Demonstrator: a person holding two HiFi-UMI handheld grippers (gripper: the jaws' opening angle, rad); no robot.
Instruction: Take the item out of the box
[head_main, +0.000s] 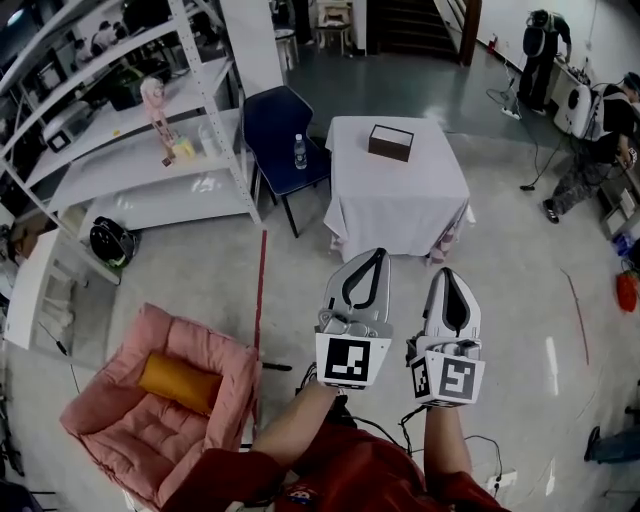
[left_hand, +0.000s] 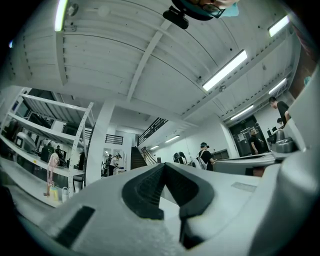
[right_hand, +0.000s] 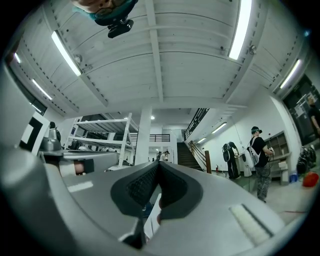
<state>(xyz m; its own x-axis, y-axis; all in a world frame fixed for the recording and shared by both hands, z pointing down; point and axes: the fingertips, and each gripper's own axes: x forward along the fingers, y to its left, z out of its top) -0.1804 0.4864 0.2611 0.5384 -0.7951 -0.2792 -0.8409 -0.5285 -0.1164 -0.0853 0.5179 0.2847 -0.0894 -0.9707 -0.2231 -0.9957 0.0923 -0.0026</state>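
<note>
A dark brown box sits closed on a small table draped in white cloth, far ahead of both grippers. My left gripper and right gripper are held side by side at chest height, pointing toward the table and well short of it. In the left gripper view the left gripper's pads meet at the tips with nothing between them. The right gripper's pads also meet, empty. Neither gripper view shows the box; both look up at the ceiling and the far room.
A blue chair with a water bottle stands left of the table. White shelving fills the left side. A pink cushioned seat with an orange pillow lies near left. People work at back right. Cables cross the floor.
</note>
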